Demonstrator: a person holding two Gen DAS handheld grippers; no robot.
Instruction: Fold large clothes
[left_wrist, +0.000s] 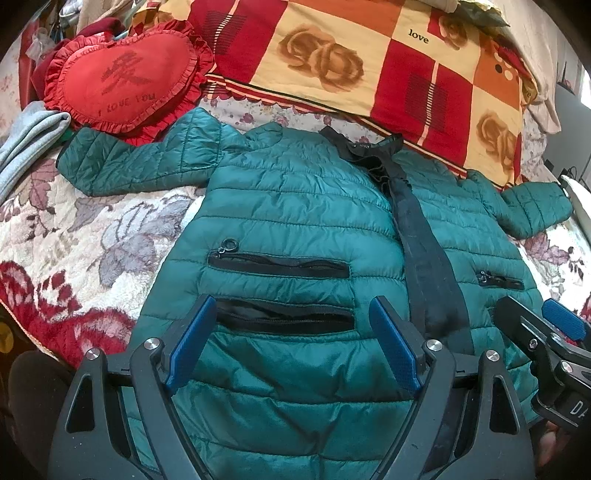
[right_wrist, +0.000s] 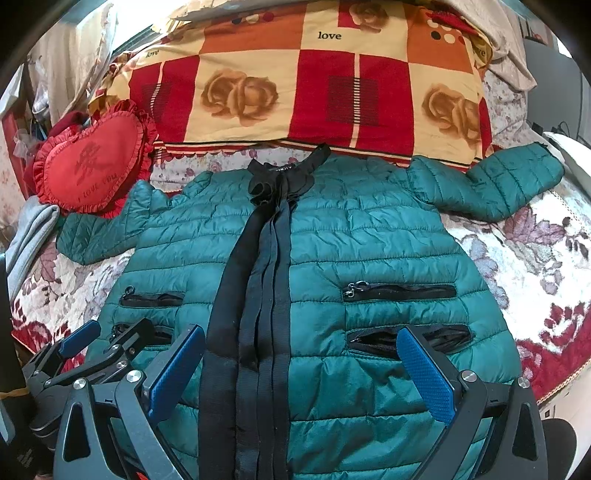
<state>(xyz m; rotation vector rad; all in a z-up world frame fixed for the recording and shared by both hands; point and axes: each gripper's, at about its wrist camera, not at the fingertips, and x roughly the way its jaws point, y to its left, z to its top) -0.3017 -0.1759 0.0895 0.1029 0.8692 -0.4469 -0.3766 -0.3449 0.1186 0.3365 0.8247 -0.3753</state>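
Two open grippers, left gripper (left_wrist: 291, 341), right gripper (right_wrist: 301, 373), jacket (left_wrist: 295, 206) flat, floral blanket (left_wrist: 92, 236)

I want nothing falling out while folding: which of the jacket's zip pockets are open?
On the green jacket, the lower pocket on each side gapes open, lining showing. The upper pockets are zipped shut.

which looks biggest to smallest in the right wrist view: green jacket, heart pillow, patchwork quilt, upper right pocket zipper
1. green jacket, though nearest the camera
2. patchwork quilt
3. heart pillow
4. upper right pocket zipper
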